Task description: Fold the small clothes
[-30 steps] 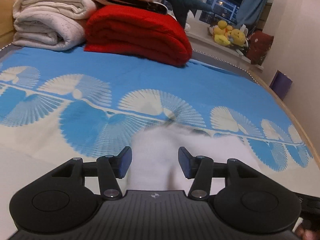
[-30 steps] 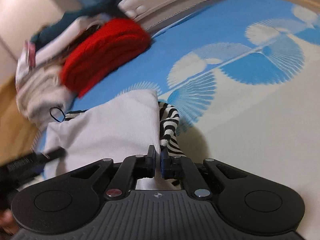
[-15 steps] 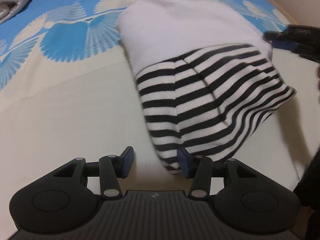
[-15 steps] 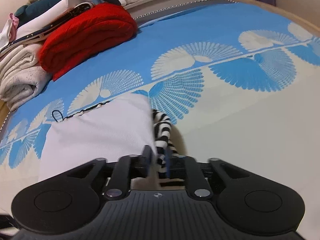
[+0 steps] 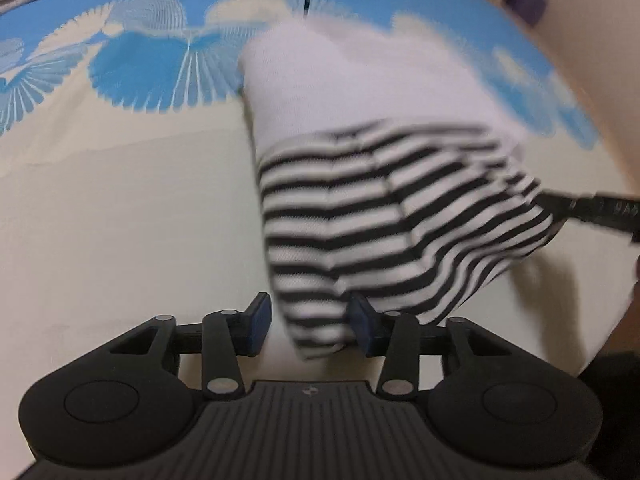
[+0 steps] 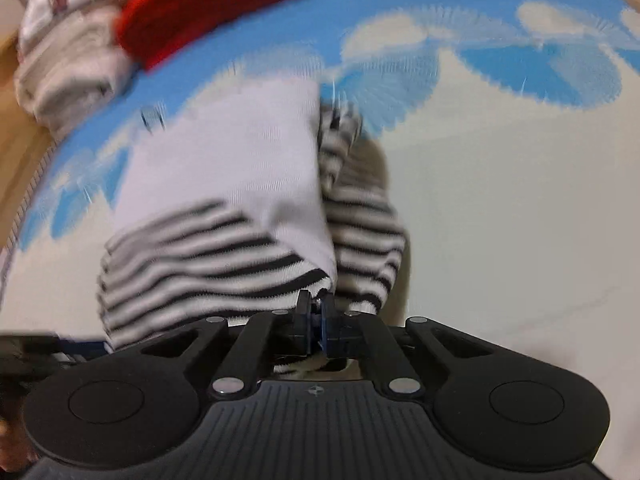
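A small garment [image 5: 360, 184], white at the top with black-and-white stripes below, lies on the bed cover. My left gripper [image 5: 306, 322] is open, its jaws on either side of the striped near corner. My right gripper [image 6: 316, 322] is shut on the striped hem of the garment [image 6: 224, 184] at its right near corner; its black tip also shows at the right of the left wrist view [image 5: 588, 208]. Both views are blurred by motion.
The bed cover [image 5: 120, 200] is cream with blue fan patterns. A red folded blanket [image 6: 212, 4] and white folded bedding [image 6: 68, 64] are stacked at the far end. A wooden floor strip [image 6: 16, 128] shows at the left.
My left gripper swung down from the far bed to the striped corner and closed in on it. My right gripper has shut on the striped hem.
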A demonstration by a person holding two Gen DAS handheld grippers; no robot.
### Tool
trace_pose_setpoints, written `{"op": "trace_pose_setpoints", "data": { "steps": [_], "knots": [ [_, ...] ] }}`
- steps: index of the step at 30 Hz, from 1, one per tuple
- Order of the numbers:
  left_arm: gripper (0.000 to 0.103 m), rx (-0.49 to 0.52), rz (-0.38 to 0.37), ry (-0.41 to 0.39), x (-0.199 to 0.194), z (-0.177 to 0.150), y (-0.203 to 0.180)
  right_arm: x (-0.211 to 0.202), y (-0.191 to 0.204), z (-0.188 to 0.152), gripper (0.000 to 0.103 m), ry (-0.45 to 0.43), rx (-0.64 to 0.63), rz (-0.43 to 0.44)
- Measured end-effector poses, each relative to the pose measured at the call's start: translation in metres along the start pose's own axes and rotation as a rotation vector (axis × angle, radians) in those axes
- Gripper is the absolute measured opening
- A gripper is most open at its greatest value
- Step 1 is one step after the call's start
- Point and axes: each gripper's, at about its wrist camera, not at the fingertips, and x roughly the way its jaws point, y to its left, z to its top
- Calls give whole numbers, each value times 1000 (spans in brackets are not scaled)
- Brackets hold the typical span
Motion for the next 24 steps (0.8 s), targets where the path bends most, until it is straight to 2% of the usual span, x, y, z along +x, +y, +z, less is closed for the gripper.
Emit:
{"op": "trace_pose_setpoints", "data": {
  "steps": [2,4,5,6,7,11,12,13,15,16,17,18,19,20,21,22,24],
  "knots": [
    [47,0,-36,-52,-9,2,0,-15,-10,3,3,-34,29,11],
    [47,6,11,-2,5,0,0,-12,-25,0,2,20,68,-27],
    [48,15,63,64,19,-2,0,-6,-30,-1,2,64,84,-42],
    [48,16,80,93,25,-5,0,2,-31,-5,2,109,78,-62],
    [47,4,77,88,24,-4,0,6,-30,-7,2,131,61,-74],
    [47,-11,-5,-97,-16,2,-6,8,-21,-12,3,135,13,-85],
    [47,4,-18,-122,-18,1,-9,8,-20,-10,3,131,1,-87],
    [47,14,-7,-101,-11,0,-12,8,-18,-9,3,128,-8,-89],
    [52,66,132,47,27,-10,-14,11,-17,-9,3,129,-26,-98],
    [61,94,173,49,32,-13,-17,13,-16,-9,4,128,-37,-105],
    [61,117,201,25,28,-12,-23,14,-16,-9,5,123,-47,-114],
    [61,117,213,1,19,-10,-27,13,-13,-7,9,113,-60,-133],
    [63,98,219,-38,9,-8,-29,11,-11,-7,19,95,-72,-161],
    [70,68,227,-82,-4,-7,-30,6,-11,-7,27,73,-79,-197],
    [74,32,240,-121,-18,-6,-31,-1,-10,-7,51,44,-87,-243],
    [83,8,249,-155,-31,-6,-33,-11,-8,-6,65,9,-95,-271],
    [85,1,266,-241,-62,-12,-42,-38,-4,-6,66,-97,-119,-280]
  ]
}}
